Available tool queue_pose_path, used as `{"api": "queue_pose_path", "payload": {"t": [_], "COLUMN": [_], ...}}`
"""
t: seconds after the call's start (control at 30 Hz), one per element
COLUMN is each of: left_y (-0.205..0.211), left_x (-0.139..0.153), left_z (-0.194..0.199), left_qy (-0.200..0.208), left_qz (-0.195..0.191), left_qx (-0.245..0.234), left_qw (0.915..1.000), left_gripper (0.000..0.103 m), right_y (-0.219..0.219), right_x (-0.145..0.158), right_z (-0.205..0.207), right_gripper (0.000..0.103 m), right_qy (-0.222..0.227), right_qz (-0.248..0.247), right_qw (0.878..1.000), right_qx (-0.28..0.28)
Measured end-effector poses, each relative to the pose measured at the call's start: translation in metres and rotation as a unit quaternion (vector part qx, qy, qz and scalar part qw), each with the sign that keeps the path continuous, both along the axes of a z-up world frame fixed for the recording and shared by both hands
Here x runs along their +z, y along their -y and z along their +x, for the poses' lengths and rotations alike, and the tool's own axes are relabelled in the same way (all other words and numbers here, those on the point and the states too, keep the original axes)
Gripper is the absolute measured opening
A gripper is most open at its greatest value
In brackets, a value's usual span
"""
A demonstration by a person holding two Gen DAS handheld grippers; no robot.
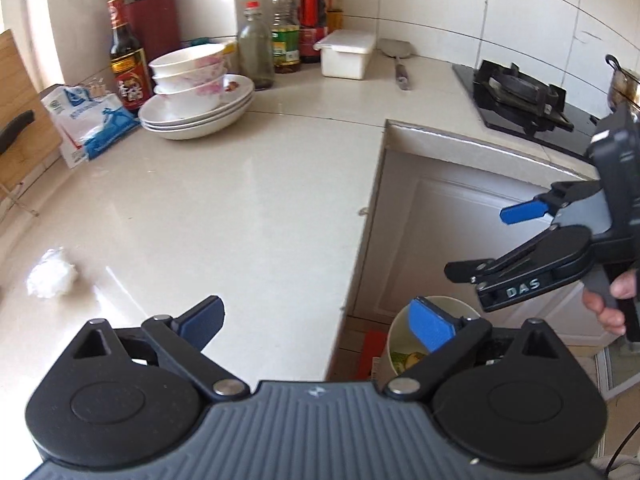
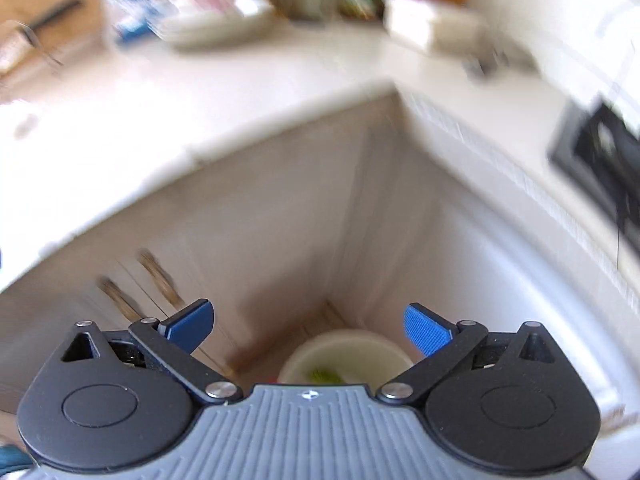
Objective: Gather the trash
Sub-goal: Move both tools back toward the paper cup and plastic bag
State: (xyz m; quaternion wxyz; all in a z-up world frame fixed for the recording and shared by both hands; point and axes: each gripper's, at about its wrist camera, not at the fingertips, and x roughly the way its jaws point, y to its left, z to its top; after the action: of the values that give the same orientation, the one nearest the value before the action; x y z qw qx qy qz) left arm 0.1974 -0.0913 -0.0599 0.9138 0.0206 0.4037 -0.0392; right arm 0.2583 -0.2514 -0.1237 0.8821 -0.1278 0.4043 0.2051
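Note:
A crumpled white wad of paper [image 1: 51, 274] lies on the cream countertop [image 1: 240, 200] at the left. My left gripper [image 1: 316, 326] hangs over the counter's front edge, open, with nothing between its blue pads. A pale round trash bin [image 1: 400, 344] stands on the floor below, with yellow-green scraps inside. The right gripper [image 1: 476, 242] shows at the right of the left wrist view, held by a hand, jaws wide apart and empty. In the blurred right wrist view the right gripper [image 2: 310, 330] is open above the trash bin [image 2: 344, 354].
Stacked bowls and plates [image 1: 196, 96], a blue-and-white bag [image 1: 88, 120], sauce bottles [image 1: 286, 28], a white lidded box [image 1: 346, 52] and a knife block [image 1: 150, 16] line the back. A gas stove [image 1: 520, 96] sits at the right. White cabinet doors [image 1: 460, 216] stand under the counter.

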Motion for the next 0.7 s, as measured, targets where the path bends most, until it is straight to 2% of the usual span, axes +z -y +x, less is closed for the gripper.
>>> {"api": "queue_pose_path", "payload": {"t": [0.1,0.2,0.43,0.57,0.7], "left_y": [-0.034,-0.075,-0.179,-0.233,-0.272], "left_x": [0.005,0.010,0.012,0.012,0.008], "left_z": [-0.007,-0.013,-0.014,-0.006,0.005], "left_qy": [0.006,0.017,0.019,0.012,0.012], "left_qz": [0.010,0.037,0.097,0.105,0.118], "left_qx": [0.035,0.068,0.127,0.149,0.144], "left_qw": [0.9993,0.9969,0.9869,0.9832,0.9825], "left_gripper": [0.099,0.099,0.099,0.099,0.099], "right_y": [-0.032,-0.070,-0.164,-0.207,-0.241], "right_x": [0.027,0.042,0.049,0.049,0.048], "right_z": [0.000,0.002,0.008,0.007,0.008], "right_gripper": [0.103,0.103,0.103,0.103,0.103], "right_qy": [0.030,0.047,0.045,0.037,0.027], "right_qz": [0.017,0.033,0.047,0.051,0.054], "right_qw": [0.998,0.993,0.979,0.971,0.963], "right_qx": [0.050,0.103,0.194,0.231,0.262]}}
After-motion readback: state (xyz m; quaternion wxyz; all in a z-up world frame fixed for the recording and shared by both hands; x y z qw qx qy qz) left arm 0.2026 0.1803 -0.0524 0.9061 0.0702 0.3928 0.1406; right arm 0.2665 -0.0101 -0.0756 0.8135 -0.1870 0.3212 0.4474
